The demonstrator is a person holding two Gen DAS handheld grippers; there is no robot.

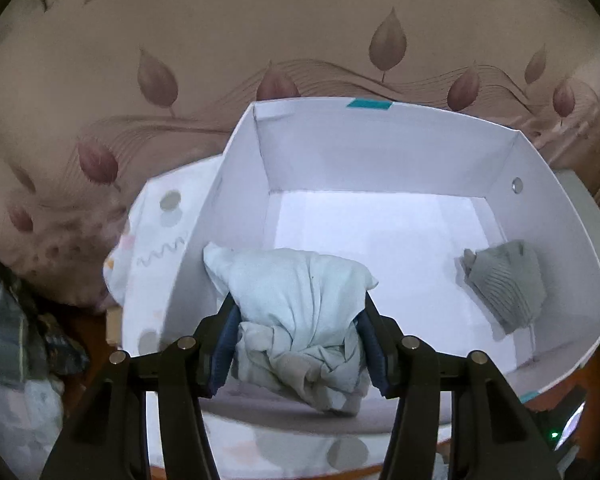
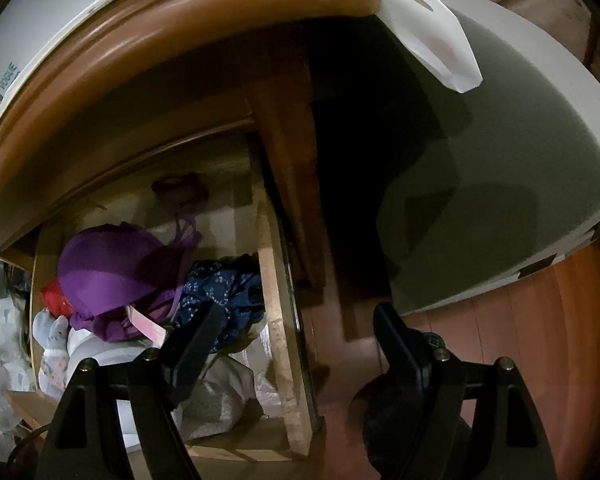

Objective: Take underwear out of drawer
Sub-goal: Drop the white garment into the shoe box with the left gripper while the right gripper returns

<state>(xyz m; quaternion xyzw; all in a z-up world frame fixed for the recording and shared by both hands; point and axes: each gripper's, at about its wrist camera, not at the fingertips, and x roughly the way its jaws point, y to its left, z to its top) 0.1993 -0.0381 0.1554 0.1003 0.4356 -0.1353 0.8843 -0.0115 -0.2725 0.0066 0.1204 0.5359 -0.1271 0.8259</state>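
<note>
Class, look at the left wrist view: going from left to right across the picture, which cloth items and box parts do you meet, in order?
Plaid cloth → dotted white fabric → left wall of the white box → pale bundle held in the left gripper → grey ribbed garment → right wall of the box.

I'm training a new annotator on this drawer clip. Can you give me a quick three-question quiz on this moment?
1. True or false: the left gripper is shut on the bunched pale blue cloth garment.
2. What lies at the right inside the white cardboard box: A) grey ribbed garment B) red sock?
3. The open wooden drawer holds a ____ satin garment on top.

Key: 1 true; 2 A, grey ribbed garment; 3 purple.
</note>
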